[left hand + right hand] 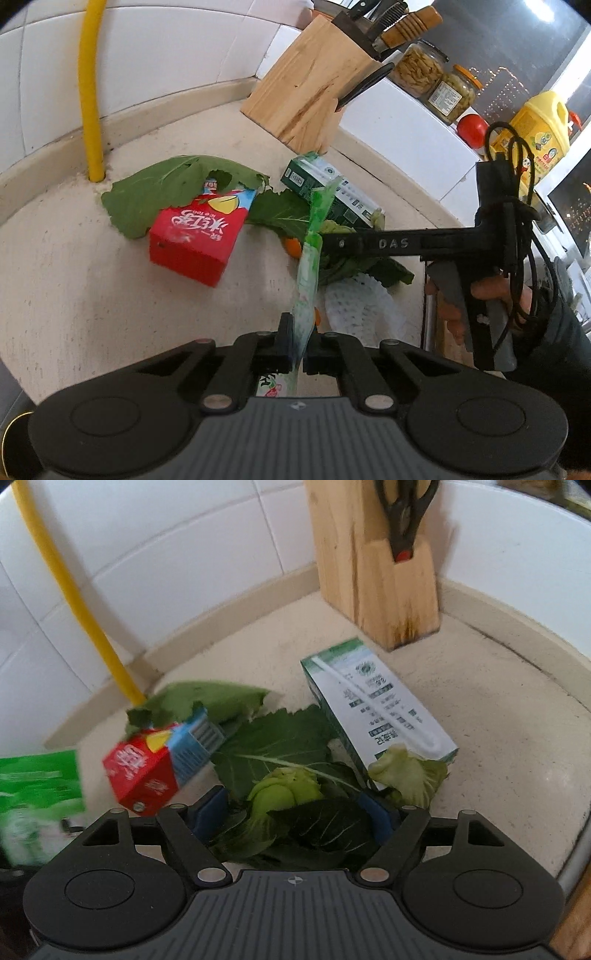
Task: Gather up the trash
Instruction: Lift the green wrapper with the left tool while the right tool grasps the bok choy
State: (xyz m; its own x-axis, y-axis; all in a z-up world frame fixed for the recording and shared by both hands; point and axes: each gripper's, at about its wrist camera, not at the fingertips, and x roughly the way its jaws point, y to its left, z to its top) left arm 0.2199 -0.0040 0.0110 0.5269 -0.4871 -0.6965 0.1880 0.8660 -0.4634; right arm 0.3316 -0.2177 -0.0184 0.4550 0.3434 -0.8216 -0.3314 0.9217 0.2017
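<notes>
Left gripper [295,354] is clenching the green wrapper [308,266] edge-on, likely for bagging; right gripper [299,812] is gaping, straddling vegetable scraps [284,794] mid-counter [498,720], nothing pinched.

Both tongs are black with a ribbed grey housing behind, round caps either side and silver pivot screws. The right tongs [301,812] have blue pads, "DAS" stamped on one finger and black cable looped behind. A dark sleeve [565,332] covers the wrist behind them.

White tiled wall [155,55] meets a beige speckled counter [74,280]; dark window [517,48] behind.
</notes>
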